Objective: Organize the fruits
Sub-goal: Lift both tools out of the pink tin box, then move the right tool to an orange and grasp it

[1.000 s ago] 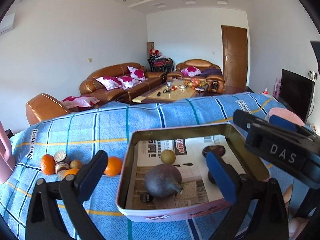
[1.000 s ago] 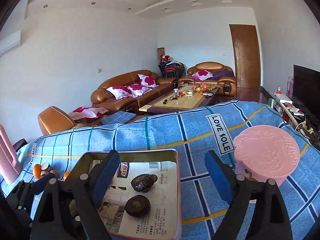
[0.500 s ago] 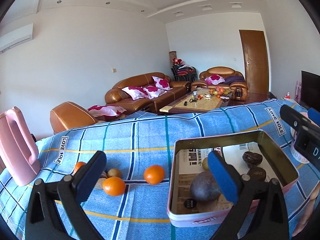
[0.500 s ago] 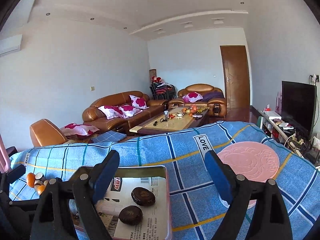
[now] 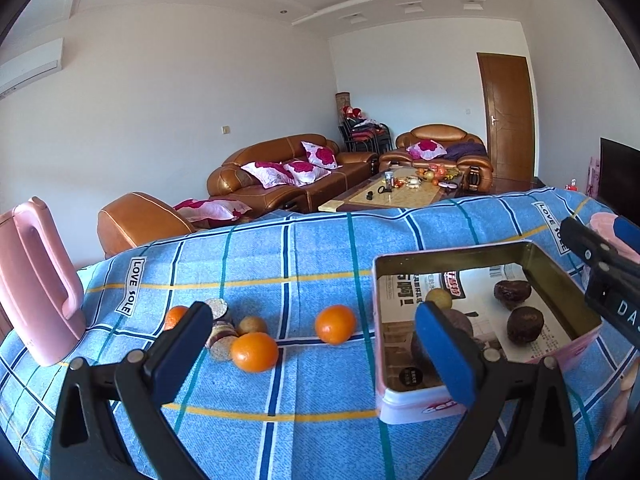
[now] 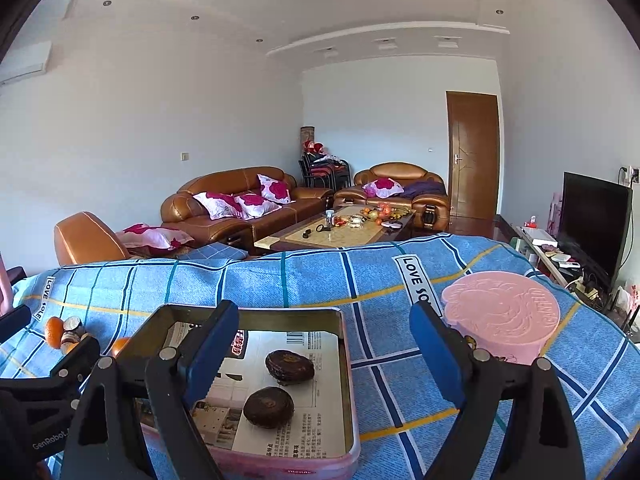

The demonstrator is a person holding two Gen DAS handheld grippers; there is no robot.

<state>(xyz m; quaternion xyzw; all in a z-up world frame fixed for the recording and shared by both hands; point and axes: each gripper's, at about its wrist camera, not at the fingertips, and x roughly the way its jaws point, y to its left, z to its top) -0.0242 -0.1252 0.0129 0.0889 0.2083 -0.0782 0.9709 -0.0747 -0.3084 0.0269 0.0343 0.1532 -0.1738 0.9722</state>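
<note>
- Left gripper (image 5: pixel 316 344) is spread wide with nothing in it, hovering over the loose oranges (image 5: pixel 335 324) on the blue plaid cloth (image 5: pixel 256 264), left of the tin (image 5: pixel 404 408).
- Right gripper (image 6: pixel 320 354) is gaping and empty too, above the tin's right edge.
- I'd straddle the nearest orange (image 5: pixel 254 351) square across its middle; round and smooth, it could roll.
- The tin is metal and paper-lined; the dark fruits (image 6: pixel 289 365) in it look wrinkly.

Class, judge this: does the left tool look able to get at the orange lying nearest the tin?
Probably yes. The left tool is open and the orange lies alone on the cloth between its fingers, beside the tin.
</note>
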